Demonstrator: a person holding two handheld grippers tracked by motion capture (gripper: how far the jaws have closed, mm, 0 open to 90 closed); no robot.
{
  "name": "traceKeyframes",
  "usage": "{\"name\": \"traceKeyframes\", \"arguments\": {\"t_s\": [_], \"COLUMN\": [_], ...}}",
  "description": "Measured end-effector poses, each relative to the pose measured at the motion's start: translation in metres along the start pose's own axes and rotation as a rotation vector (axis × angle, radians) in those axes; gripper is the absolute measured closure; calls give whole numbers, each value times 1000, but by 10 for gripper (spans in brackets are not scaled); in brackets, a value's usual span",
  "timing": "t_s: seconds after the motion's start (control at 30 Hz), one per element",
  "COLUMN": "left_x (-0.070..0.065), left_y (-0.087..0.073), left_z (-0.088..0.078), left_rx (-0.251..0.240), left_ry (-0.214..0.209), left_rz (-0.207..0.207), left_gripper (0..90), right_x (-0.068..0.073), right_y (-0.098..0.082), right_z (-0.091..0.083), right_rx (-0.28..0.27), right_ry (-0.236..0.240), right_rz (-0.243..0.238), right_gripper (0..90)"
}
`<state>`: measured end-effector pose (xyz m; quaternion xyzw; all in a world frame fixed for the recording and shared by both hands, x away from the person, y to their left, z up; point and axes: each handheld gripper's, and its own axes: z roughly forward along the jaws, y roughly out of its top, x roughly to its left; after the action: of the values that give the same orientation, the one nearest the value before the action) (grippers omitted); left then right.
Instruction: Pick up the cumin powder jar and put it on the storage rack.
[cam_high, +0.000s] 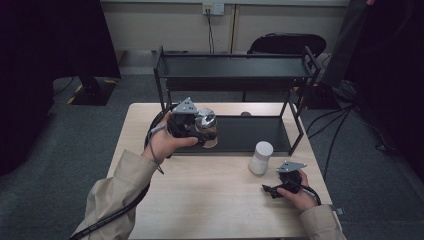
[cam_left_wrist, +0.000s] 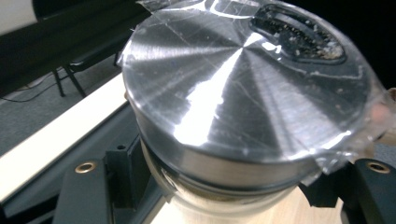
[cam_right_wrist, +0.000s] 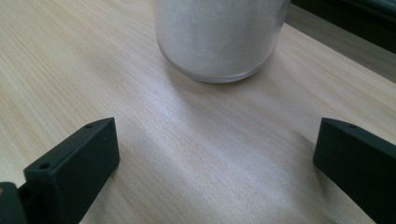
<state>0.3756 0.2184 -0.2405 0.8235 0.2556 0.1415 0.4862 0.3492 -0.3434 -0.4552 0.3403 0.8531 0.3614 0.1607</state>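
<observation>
A metal-lidded jar (cam_left_wrist: 243, 88) is being pinched upright by the left hand-held gripper (cam_high: 192, 125) at the front edge of the black shelf (cam_high: 250, 132) on the counter (cam_high: 210, 190), long axis vertical, lid up. Its lower body is being cut off in the left gripper view. The right hand-held gripper (cam_right_wrist: 210, 158) is being held spread, just short of a white jar (cam_right_wrist: 219, 37) whose top is cropped.

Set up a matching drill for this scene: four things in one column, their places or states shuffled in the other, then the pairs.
1. jar with silver lid
2. white jar
3. right gripper
4. black rack

A. open, low over the table
B. standing at the table's far edge
C. standing free on the table
D. clamped in the left gripper

Pairs: 1-D, 2-C, 3-A, 4-B
</observation>
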Motion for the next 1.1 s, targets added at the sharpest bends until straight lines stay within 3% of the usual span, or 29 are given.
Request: {"name": "traceKeyframes", "arguments": {"t_s": [0.5,1.1], "left_x": [21,36], "left_y": [53,98], "left_z": [-15,-17], "left_rx": [11,-3], "left_ry": [64,158], "left_rz": [-29,-78], "left_gripper": [307,307], "right_x": [0,0], "right_y": [0,0], "right_z": [0,0], "right_rx": [1,0], "right_ry": [1,0], "right_rz": [0,-3], "right_gripper": [0,0]}}
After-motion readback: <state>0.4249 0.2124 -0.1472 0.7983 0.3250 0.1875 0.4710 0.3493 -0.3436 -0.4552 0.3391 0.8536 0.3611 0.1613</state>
